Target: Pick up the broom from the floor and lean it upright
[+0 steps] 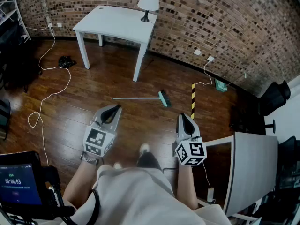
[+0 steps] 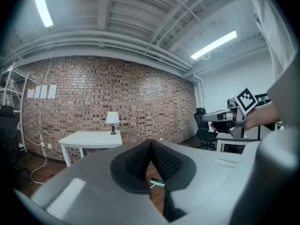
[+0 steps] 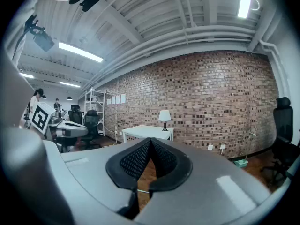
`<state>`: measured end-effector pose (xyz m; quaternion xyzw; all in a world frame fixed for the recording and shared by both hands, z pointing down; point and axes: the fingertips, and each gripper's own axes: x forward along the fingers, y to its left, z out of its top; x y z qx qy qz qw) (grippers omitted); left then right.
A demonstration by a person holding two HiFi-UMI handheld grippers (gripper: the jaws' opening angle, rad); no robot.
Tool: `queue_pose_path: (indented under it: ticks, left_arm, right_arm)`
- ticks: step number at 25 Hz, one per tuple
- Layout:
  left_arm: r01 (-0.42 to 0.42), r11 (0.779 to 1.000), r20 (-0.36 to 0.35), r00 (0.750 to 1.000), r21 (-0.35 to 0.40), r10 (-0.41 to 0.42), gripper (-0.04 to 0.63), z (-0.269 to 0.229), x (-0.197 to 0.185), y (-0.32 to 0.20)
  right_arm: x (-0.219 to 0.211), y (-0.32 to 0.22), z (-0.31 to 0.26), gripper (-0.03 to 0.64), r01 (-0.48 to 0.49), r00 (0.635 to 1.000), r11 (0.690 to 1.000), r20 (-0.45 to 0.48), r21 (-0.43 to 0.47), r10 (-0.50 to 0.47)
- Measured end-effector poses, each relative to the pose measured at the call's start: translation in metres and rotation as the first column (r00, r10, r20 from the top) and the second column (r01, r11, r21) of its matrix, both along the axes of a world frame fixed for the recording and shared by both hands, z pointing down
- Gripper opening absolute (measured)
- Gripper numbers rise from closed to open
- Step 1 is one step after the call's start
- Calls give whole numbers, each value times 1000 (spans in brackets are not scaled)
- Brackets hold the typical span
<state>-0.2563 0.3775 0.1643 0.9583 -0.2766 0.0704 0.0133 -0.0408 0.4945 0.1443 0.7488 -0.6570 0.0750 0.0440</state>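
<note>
I see a dark wooden floor (image 1: 93, 83) running to a brick wall (image 1: 225, 22), with a white table (image 1: 117, 25) near it. The broom (image 1: 140, 98) lies flat on the boards just ahead of my tools, clear of the table, green head toward my right. My left gripper (image 1: 115, 108) and right gripper (image 1: 183, 117) both hover short of it, jaws pressed together on nothing

Wooden floor (image 1: 140, 122) lies open between me and the broom (image 1: 140, 98); a table (image 1: 117, 25) stands beyond, a cable (image 1: 43, 102) loops left.
</note>
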Motion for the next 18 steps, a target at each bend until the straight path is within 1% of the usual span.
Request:
queue_pose_path:
  ticks: [3, 7, 11, 15, 18]
  left_arm:
    - [-3, 1000, 2, 1000, -1, 3, 0, 4, 22, -18]
    - [10, 1000, 10, 1000, 3, -10, 0, 14, 52, -57]
    - [46, 999, 11, 999, -2, -46, 0, 17, 95, -108]
    - [84, 995, 22, 996, 45, -85, 0, 4, 144, -151]
    - [129, 990, 26, 991, 50, -131, 0, -1, 175, -185]
  right_arm:
    - [30, -20, 3, 12, -16, 1000, 1000, 11, 8, 16]
    - [68, -63, 14, 12, 4, 1000, 1000, 7, 11, -4]
    - [119, -120, 23, 12, 32, 999, 999, 25, 6, -32]
    - [173, -168, 11, 13, 77, 997, 997, -1, 12, -77]
    - [214, -202, 6, 12, 101, 995, 995, -11, 16, -101]
